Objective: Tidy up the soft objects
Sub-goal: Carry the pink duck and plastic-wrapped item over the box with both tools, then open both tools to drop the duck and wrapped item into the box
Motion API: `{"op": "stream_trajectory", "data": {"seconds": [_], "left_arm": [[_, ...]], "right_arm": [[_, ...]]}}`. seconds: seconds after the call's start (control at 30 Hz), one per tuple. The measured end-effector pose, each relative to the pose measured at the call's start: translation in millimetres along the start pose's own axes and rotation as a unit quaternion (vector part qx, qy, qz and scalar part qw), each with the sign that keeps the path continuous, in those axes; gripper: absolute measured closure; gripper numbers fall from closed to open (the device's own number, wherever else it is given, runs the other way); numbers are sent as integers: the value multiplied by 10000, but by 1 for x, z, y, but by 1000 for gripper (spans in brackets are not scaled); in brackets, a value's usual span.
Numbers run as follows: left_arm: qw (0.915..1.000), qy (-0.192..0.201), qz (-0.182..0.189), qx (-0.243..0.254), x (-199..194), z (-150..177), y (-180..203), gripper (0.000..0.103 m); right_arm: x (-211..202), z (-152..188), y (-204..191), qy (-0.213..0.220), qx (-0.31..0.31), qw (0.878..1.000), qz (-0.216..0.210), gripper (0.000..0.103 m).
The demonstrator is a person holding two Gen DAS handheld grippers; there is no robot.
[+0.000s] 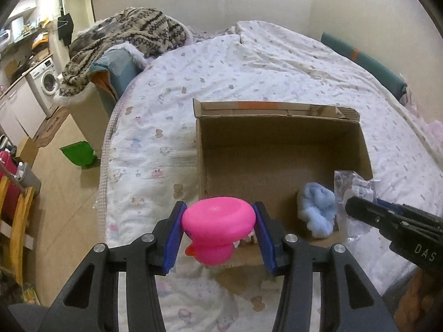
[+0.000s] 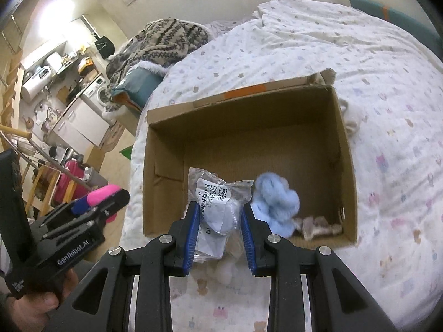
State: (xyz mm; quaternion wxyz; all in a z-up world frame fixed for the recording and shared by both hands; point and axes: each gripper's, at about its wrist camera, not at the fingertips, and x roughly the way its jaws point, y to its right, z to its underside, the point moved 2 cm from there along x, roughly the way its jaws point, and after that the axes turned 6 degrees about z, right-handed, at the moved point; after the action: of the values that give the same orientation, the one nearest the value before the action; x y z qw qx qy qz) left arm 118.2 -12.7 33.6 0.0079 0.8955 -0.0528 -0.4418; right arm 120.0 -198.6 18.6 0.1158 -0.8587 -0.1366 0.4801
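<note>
My left gripper (image 1: 218, 218) is shut on a pink rubber duck (image 1: 217, 228) and holds it above the near left corner of an open cardboard box (image 1: 277, 113). My right gripper (image 2: 220, 215) is shut on a clear plastic packet with a white label (image 2: 217, 207), held over the near edge of the box (image 2: 155, 149). A light blue fluffy toy (image 2: 277, 203) and a small brown plush (image 2: 315, 225) lie inside the box at its near right. In the left wrist view the right gripper (image 1: 349, 206) enters at right beside the blue toy (image 1: 315, 210).
The box sits on a bed with a white patterned quilt (image 1: 249, 63). A striped knit blanket (image 1: 133, 33) is piled at the bed's far left. A green dustpan (image 1: 79, 153) lies on the floor. A small white plush (image 2: 353, 119) lies right of the box.
</note>
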Motion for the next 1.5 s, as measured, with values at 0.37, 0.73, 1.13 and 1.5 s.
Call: {"op": "stream_trajectory", "data": {"seconds": [0.37,0.73,1.13,1.5], "left_arm": [[9999,-99,43,-60,49,12,-7,58],[9999,52,41,130,55,15,-1,58],[9982,38,197,558,58,19,19,58],[9986,-96,257,462,63,24,18,58]], "right_arm": [[41,5,5,-160,26,9999,32,71],[68,19,19,-571,196,9981,153,71],[75,17,16,-681,218,9974,122,71],[78,17,16,-712,263,9971,101,71]]}}
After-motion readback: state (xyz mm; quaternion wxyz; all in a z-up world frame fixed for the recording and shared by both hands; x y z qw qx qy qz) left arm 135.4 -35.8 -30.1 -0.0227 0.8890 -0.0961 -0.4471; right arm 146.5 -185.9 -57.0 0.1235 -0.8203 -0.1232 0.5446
